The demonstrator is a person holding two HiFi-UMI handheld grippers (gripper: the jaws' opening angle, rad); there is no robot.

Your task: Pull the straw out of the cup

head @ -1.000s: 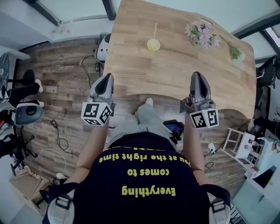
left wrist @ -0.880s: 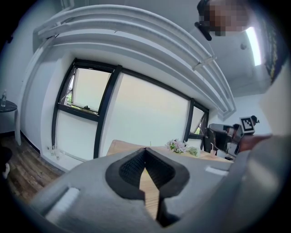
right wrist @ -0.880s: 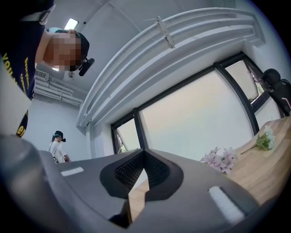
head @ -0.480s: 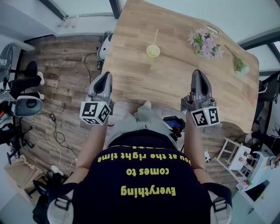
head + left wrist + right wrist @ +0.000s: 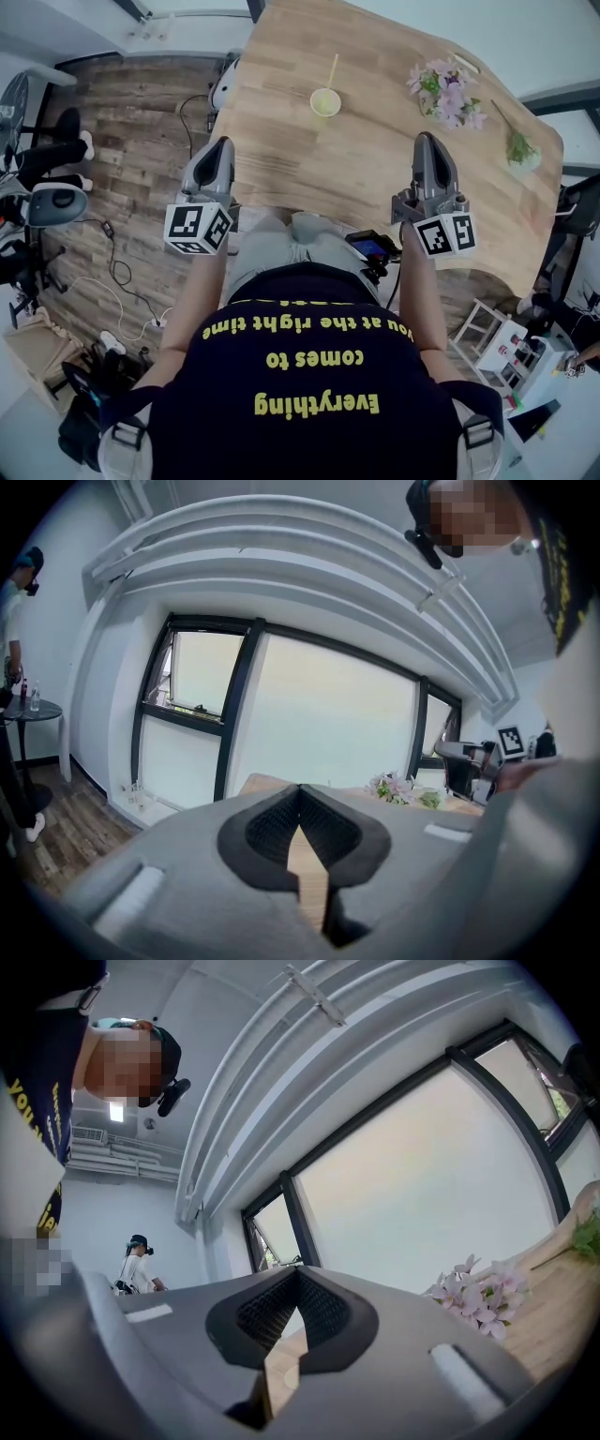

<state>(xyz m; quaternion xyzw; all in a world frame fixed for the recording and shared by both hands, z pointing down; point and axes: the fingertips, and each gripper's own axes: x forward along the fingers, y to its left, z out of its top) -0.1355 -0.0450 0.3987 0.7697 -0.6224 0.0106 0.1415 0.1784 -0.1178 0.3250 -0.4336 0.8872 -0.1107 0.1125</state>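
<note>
Jaws on both your grippers are pressed together at the tips with nothing between them. Your left gripper (image 5: 218, 148) and right gripper (image 5: 427, 142) hang at the near edge of the wooden table (image 5: 375, 169). Further out, well apart from both, the cup (image 5: 325, 101) stands upright. Its straw (image 5: 332, 69) leans out of the rim, with its long axis pointing away from you toward the far edge. The straw's bottom end is hidden inside the cup. The cup's pale yellow-green and the straw's thin and yellowish. Pink flowers (image 5: 448, 86) lie off to the right.
</note>
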